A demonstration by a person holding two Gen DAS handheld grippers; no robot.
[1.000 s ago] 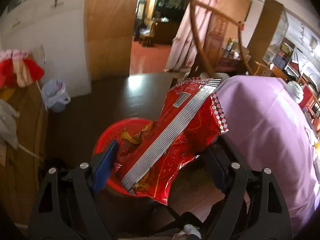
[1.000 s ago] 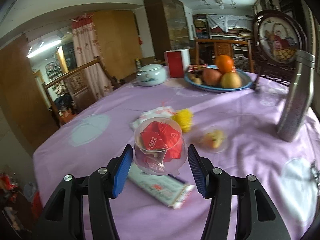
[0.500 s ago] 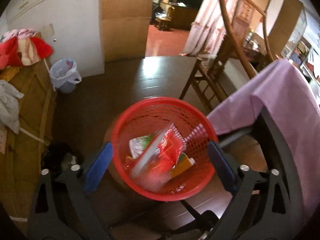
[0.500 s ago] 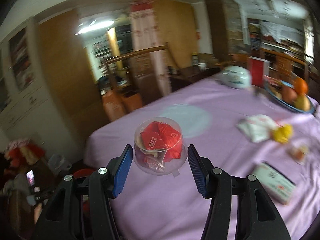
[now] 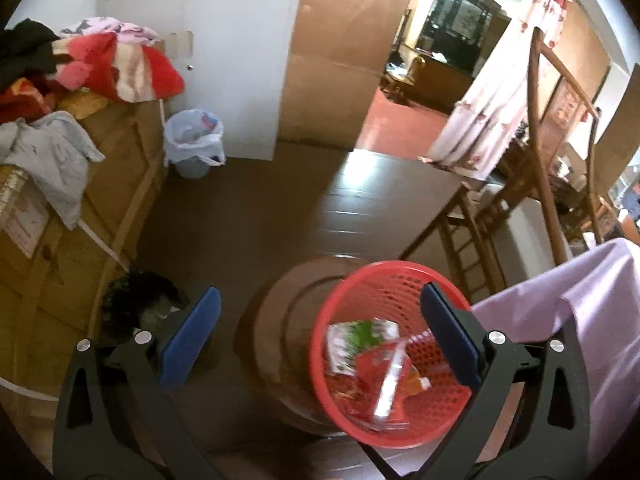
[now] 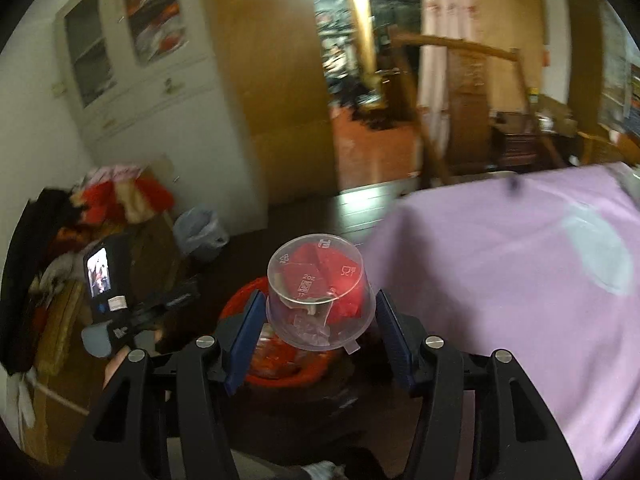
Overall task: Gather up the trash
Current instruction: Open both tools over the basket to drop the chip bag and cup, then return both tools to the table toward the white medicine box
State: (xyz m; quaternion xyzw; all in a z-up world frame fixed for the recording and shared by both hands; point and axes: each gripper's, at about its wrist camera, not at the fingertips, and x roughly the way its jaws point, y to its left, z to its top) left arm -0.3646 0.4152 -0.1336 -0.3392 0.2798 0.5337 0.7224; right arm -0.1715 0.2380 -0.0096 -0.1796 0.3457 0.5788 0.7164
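A red mesh basket [image 5: 384, 266] stands on a round dark stool [image 5: 272, 320] beside the purple-clothed table [image 5: 580, 320]. Inside it lie a red snack bag [image 5: 376, 376] and a green-and-white wrapper [image 5: 352, 340]. My left gripper [image 5: 318, 296] hovers above and to the left of the basket, its jaws opening wide with nothing between them. In the right wrist view, my right gripper [image 6: 318, 300] is shut on a clear plastic cup [image 6: 316, 292] stuffed with red wrappers. The cup is tipped with its base up, over the red basket [image 6: 236, 300].
A white-lined bin [image 5: 194, 140] stands by the white cupboard. Cardboard boxes piled with clothes [image 5: 80, 200] fill the left side. A wooden chair [image 5: 540, 160] stands behind the table. The table's cloth [image 6: 520, 280] hangs close to the basket on the right.
The red snack bag left my left gripper and dropped into the basket, and that gripper widened and shifted left. My right gripper swung from over the table to above the basket, tipping the cup.
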